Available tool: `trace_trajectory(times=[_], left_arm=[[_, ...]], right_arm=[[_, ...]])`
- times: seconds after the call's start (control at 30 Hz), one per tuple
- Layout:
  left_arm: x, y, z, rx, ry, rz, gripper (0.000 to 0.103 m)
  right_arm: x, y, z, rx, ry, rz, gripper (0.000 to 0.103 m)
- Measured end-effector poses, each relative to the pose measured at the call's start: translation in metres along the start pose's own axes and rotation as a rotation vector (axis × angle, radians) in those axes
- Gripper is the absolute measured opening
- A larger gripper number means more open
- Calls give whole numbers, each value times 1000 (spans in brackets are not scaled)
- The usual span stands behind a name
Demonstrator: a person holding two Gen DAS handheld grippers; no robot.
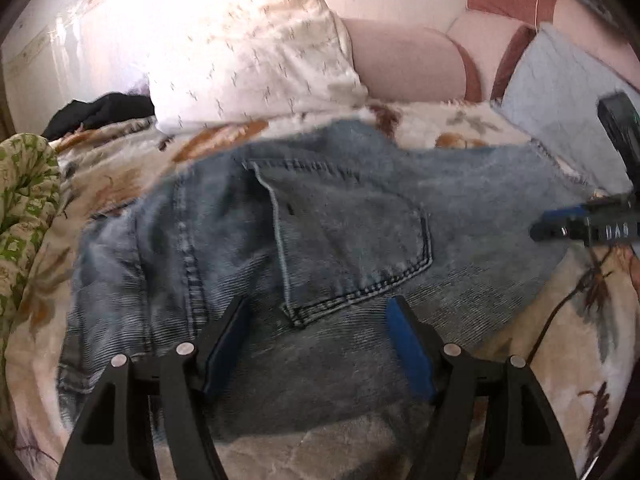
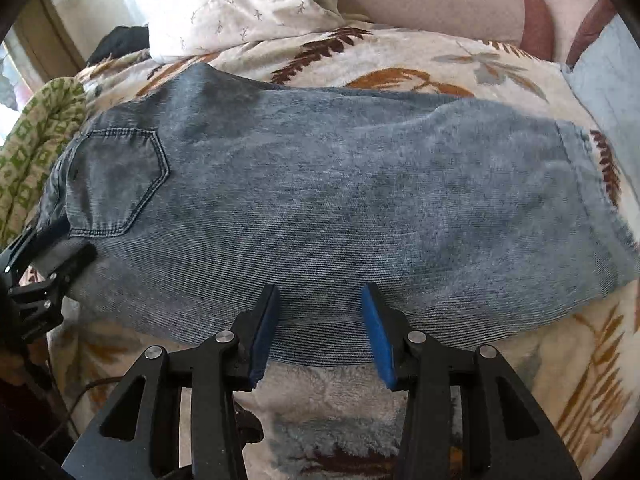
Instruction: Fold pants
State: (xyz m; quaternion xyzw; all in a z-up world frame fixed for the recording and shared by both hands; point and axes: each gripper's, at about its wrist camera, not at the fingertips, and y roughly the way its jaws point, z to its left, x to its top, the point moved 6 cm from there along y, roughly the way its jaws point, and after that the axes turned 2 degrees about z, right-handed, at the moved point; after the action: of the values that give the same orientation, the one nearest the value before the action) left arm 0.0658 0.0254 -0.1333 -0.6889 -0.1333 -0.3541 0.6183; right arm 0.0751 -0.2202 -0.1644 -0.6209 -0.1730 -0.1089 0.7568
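Blue jeans (image 1: 340, 220) lie flat on the bed, folded lengthwise with one leg over the other, a back pocket (image 1: 352, 236) facing up. My left gripper (image 1: 317, 306) hovers open over the seat area just below that pocket, nothing between its blue pads. In the right wrist view the jeans (image 2: 320, 184) run from the pocket (image 2: 116, 180) at left to the hem at right. My right gripper (image 2: 320, 290) stands open over the near edge of the leg, mid-length, not pinching the cloth. The left gripper (image 2: 52, 264) shows at the waist end, and the right gripper (image 1: 560, 228) at the right edge of the left wrist view.
A floral fleece blanket (image 2: 340, 400) covers the bed. A white pillow (image 1: 248, 68), pink cushions (image 1: 404, 60) and a pale blue pillow (image 1: 560, 92) line the far side. Green patterned cloth (image 1: 24, 200) and a black garment (image 1: 104, 110) lie left. A dark cable (image 1: 548, 320) crosses the blanket.
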Motion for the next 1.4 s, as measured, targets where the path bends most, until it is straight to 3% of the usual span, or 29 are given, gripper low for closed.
trace_trajectory(times=[0.13, 0.23, 0.37, 0.5, 0.7, 0.93, 1.0, 1.07, 1.4], left_arm=[[11, -21, 8, -32, -35, -69, 73], [11, -24, 18, -28, -59, -63, 73], [10, -22, 29, -47, -105, -26, 73], [10, -19, 38, -39, -123, -4, 73], [7, -13, 48, -41, -151, 25, 73], [4, -9, 53, -44, -177, 61, 73], [4, -9, 53, -42, -179, 65, 73], [3, -8, 54, -41, -188, 75, 73], [4, -6, 55, 9, -171, 65, 73]], right_arm=[[43, -22, 33, 89, -75, -83, 42], [88, -22, 63, 149, -140, -108, 42], [140, 3, 93, 257, -154, -69, 42], [178, 43, 90, 335, -74, 19, 42], [198, 80, 82, 380, -50, 118, 44], [190, 98, 97, 448, -109, 219, 49], [190, 95, 101, 435, -133, 207, 34], [190, 91, 106, 393, -165, 185, 9], [206, 106, 108, 191, -143, 95, 7]])
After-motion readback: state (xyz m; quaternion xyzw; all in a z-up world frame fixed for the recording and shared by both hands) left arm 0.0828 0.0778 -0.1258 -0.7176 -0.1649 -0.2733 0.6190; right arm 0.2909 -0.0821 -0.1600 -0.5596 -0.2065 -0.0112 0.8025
